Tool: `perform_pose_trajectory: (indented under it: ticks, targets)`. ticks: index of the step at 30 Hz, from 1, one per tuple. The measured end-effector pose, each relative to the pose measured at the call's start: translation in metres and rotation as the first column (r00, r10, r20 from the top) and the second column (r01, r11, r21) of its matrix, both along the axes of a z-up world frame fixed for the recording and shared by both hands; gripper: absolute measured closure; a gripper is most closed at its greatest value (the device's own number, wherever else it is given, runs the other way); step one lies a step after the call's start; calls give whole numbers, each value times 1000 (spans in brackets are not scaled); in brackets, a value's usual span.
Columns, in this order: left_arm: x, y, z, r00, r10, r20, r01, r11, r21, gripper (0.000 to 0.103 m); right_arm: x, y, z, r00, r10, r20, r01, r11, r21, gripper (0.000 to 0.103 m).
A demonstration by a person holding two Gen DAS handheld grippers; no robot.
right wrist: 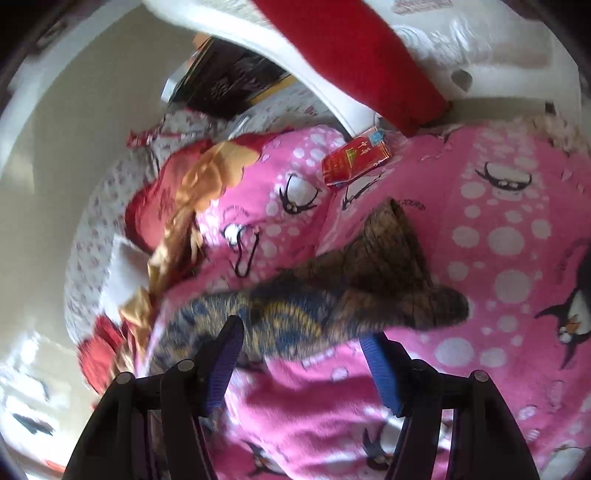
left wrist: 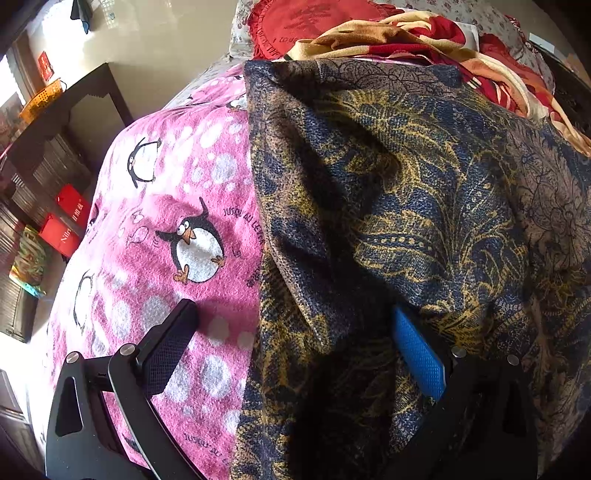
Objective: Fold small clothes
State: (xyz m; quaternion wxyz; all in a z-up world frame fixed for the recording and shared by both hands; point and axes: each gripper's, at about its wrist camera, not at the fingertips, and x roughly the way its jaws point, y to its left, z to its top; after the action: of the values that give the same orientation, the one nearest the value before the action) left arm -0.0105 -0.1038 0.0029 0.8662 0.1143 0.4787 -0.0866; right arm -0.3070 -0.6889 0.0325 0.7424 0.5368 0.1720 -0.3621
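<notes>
A dark blue, brown and gold patterned cloth lies rumpled on a pink penguin-print blanket. My left gripper is open wide; its left finger rests on the blanket and its blue-padded right finger is partly under the cloth's edge. In the blurred right wrist view, the same cloth lies across the blanket, and my right gripper is open with the cloth's near edge between its fingers.
A heap of red, tan and floral bedding lies beyond the cloth. A dark shelf unit with red boxes stands left of the bed. A small red packet lies on the blanket near a white and red object.
</notes>
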Motion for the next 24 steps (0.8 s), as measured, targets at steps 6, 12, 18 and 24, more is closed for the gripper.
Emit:
perform_pose_trajectory:
  ticks: [6,12,18,24]
  targets:
    - [0,2,0,1000,-2,1,2,1000,0,0,-7,-10,23,999,-25,-31,22,994,-105,96]
    - [-2,1,6,1000,-19,4,19,1000,1,0,-37,-2,119,994,-81,-67,50,924,-378,97]
    - [-7,2,34,998,-21,53,24,998,-59,0,-1,37,203,965,188,-181,-255,828,-499,97]
    - [-8,10,60,996,-12,84,22,993,-117,0,80,135,239,844,477,-245,-525,644,-557,97]
